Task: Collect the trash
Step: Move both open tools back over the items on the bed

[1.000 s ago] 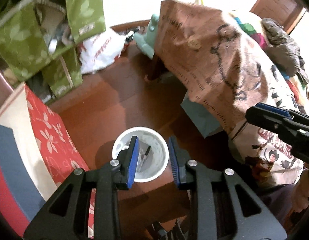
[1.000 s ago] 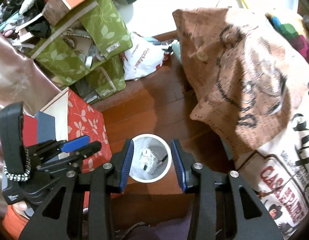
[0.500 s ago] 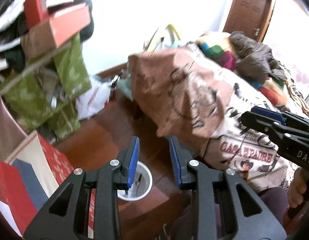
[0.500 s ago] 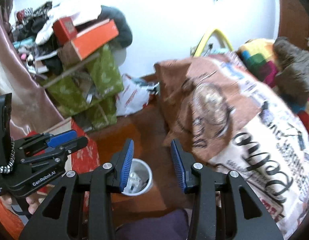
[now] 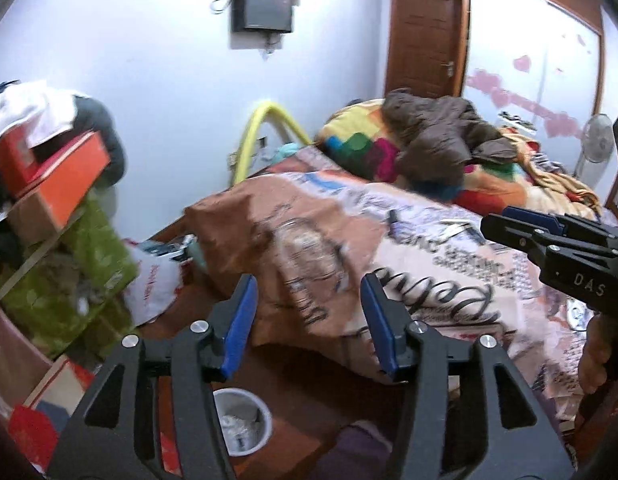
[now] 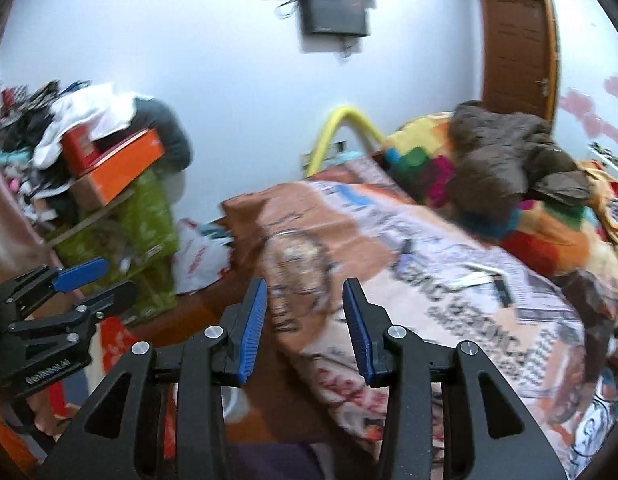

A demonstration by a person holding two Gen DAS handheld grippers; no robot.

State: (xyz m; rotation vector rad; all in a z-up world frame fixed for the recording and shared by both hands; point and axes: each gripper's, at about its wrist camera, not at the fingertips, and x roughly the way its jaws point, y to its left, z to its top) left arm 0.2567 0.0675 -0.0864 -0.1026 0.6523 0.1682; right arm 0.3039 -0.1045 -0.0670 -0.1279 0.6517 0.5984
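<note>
**Trash on the bedspread, bin below the jaws**

Trash for us now looks like the small dark and pale scraps (image 5: 453,225) lying on the printed brown-and-cream bedspread (image 5: 429,280), well ahead of both claws and beyond their tips. They are blurred; we judge them light, thin and easy to crush or flick away, so a pinch across the middle, pressing lightly into the soft cover, should serve. What exactly they are we cannot tell.

Nearest, our left gripper (image 5: 307,320) has just been opening and its blue pads stand moderately wide with nothing between them. Our right gripper (image 6: 305,326) has narrower jaws, also empty.

Just under and behind the left claw's tips sits the round white plastic waste bin (image 5: 265,420) on the reddish wood floor (image 5: 293,372); it holds pale crumpled bits and something dark.

Left of the claws and farther off, green leaf-print boxes (image 5: 89,264) carry an orange cardboard box (image 5: 65,188) and clothes. Beyond the scraps, a brown jacket (image 5: 433,140) lies on a multicoloured blanket (image 5: 361,148).
</note>
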